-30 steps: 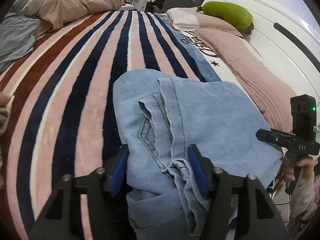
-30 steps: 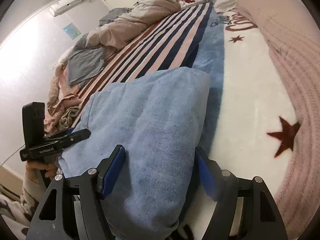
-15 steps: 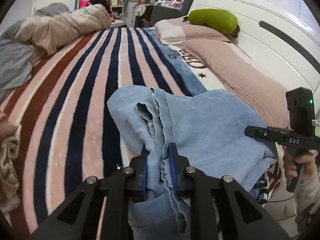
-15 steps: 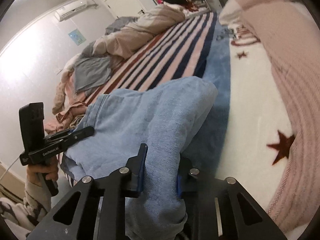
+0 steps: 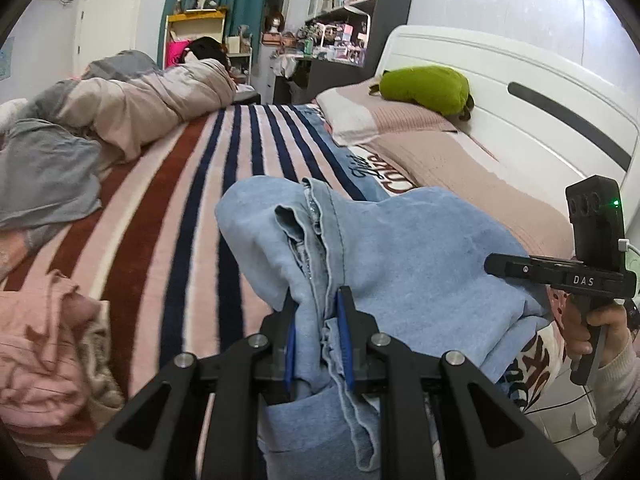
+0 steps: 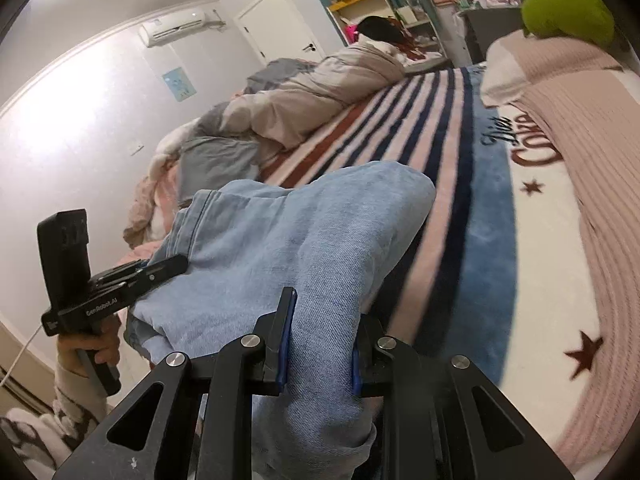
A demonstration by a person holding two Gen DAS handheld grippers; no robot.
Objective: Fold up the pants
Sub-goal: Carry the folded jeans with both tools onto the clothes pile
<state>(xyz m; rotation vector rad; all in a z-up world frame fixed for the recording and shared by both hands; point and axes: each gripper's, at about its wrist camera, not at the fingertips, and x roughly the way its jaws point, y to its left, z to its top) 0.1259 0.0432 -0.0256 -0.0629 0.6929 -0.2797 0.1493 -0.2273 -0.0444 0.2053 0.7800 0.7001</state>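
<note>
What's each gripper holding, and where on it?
Both hold the jeans: left gripper pinches a bunched seam edge, right gripper a thick fold of plain denim.

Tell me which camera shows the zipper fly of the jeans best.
The left wrist view. There the jeans show the open fly with its zipper and seam running down into the left gripper. The right wrist view shows only plain denim, pinched in the right gripper; no zipper is visible.
</note>
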